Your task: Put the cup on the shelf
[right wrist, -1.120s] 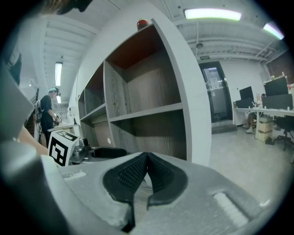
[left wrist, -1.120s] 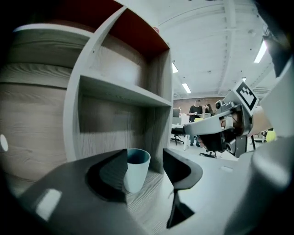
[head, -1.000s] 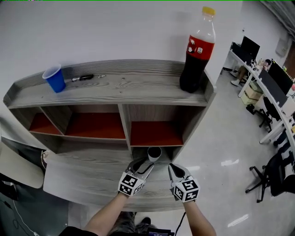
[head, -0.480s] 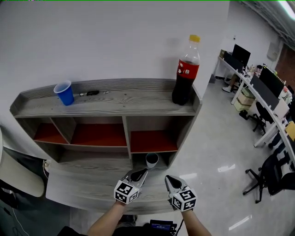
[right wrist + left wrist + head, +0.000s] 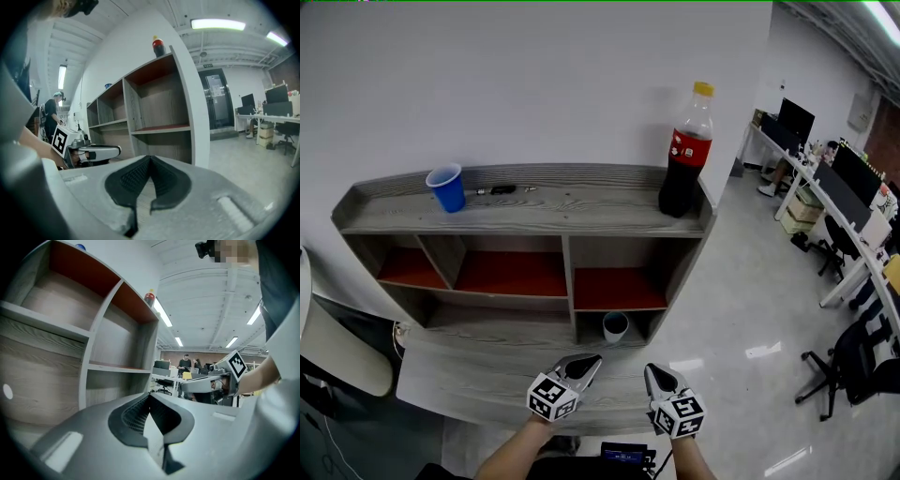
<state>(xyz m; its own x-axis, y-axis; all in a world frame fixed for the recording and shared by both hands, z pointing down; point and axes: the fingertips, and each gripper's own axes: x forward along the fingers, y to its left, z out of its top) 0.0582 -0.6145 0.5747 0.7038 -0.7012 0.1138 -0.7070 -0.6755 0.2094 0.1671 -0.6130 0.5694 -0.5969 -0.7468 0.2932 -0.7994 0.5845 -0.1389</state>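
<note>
Grey-tiled office floor and a white wall frame a wood-grain shelf unit (image 5: 581,202), where the task's pale cup (image 5: 616,325) now stands upright and alone in the bottom right compartment, directly below a red-floored one. A second ago the left gripper (image 5: 589,360) had its jaws apart right at that cup; since then the jaws have closed on nothing and both hands have drawn back towards the person, leaving the cup untouched and well clear of either tool. The right gripper (image 5: 655,371) hovers beside its partner, its jaws likewise pressed together and empty. Judged from how things lie, the placing looks finished — the cup rests inside the shelf and nothing remains in hand. By count, the scene holds two cups: the pale one below and a blue cup (image 5: 447,188) on the top board near its left end. One cola bottle (image 5: 685,159) with a yellow cap stands at the top board's right end, and one dark pen (image 5: 502,189) lies just beside the blue cup. Two grippers are in frame, each carrying one marker cube. Beyond the shelf — at the picture's right — runs a row of desks (image 5: 825,159) with monitors and office chairs.
</note>
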